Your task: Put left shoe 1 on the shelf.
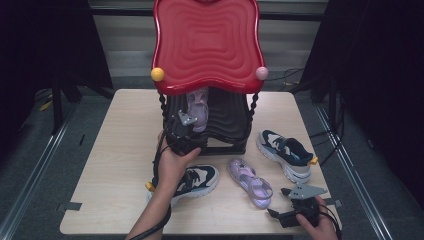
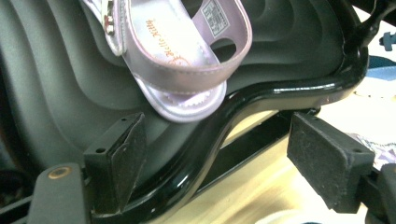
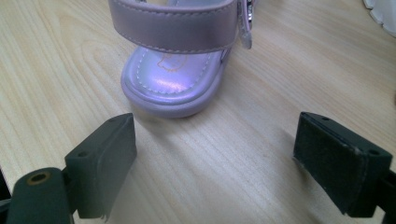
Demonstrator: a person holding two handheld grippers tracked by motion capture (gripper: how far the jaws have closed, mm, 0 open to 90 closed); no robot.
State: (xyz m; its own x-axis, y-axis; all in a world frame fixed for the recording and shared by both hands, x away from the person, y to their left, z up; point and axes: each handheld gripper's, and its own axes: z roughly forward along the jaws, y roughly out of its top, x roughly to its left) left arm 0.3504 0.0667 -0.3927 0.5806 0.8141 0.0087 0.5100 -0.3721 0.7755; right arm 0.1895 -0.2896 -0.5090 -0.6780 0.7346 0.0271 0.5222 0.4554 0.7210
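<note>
**Sandal on the rack, both tools wide**

While the left tool (image 1: 186, 131) gapes open at the rack's (image 1: 227, 122) black lower shelf, one lilac sandal (image 2: 180, 56) lies there just beyond its jaws, untouched. Right tool (image 1: 300, 199), near right on the surface (image 1: 120, 150), also stands open, empty, facing the second sandal (image 3: 180, 70).

Two navy sneakers (image 1: 286, 152) (image 1: 197, 181) on table (image 1: 120, 165); red top shelf (image 1: 205, 45).
</note>
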